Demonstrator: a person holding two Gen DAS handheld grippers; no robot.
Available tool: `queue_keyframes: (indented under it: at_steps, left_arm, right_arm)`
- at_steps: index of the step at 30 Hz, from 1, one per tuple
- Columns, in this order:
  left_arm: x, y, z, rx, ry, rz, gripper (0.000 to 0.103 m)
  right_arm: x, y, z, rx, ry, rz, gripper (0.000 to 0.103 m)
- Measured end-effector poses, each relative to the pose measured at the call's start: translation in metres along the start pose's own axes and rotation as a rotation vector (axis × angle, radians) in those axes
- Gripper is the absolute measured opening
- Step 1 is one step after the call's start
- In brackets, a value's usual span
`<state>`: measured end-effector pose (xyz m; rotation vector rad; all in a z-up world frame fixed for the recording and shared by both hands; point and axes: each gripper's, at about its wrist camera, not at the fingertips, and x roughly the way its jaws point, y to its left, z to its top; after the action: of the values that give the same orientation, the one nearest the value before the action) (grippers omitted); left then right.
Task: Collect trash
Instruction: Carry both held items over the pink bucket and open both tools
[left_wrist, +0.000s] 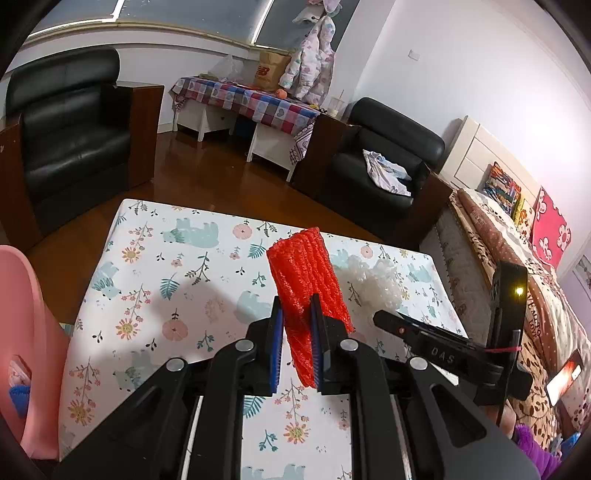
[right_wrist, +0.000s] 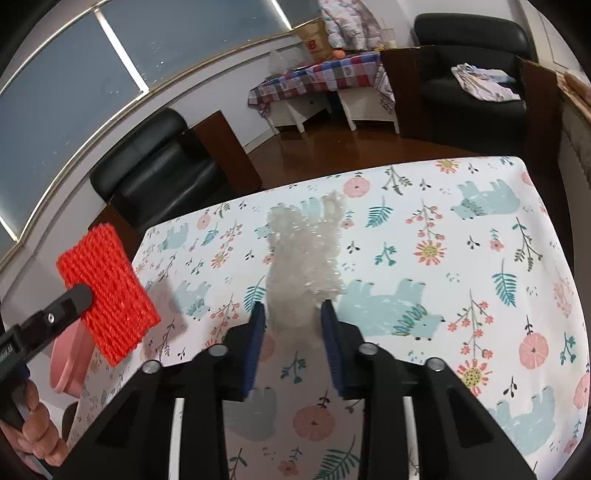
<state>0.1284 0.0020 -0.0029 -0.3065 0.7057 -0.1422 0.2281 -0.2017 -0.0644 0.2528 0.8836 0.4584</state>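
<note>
Two grippers over table (right_wrist: 480, 229): left gripper (left_wrist: 297, 314) clamps red foam net (left_wrist: 306, 273); right gripper (right_wrist: 292, 314) narrowly straddles clear bubble wrap (right_wrist: 306, 251), contact unclear.

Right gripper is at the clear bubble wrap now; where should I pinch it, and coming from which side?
Take the bubble wrap at its near narrow end, coming from the near table edge. It lies lengthwise between the right gripper fingers, and that end looks slim enough to fit between them; the far end spreads wider.

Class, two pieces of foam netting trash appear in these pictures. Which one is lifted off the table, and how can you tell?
The red foam net. The left claw clamps it in the air, while the clear-white net lies on the floral tablecloth.
</note>
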Motion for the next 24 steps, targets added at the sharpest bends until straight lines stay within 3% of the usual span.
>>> queue_keyframes:
  at_steps: [6, 16, 24]
  left_arm:
    - [-0.002, -0.001, 0.0, 0.006, -0.003, 0.003, 0.013]
    - [-0.026, 0.01, -0.007, -0.002, -0.036, 0.027, 0.013]
    - [-0.061, 0.028, -0.017, -0.014, -0.078, 0.066, 0.013]
  right_arm:
    - [-0.006, -0.001, -0.002, 0.001, -0.032, 0.013, 0.017]
    - [-0.019, 0.002, -0.006, -0.054, -0.062, 0.023, 0.015]
    - [-0.042, 0.046, -0.024, -0.171, -0.076, 0.0, 0.015]
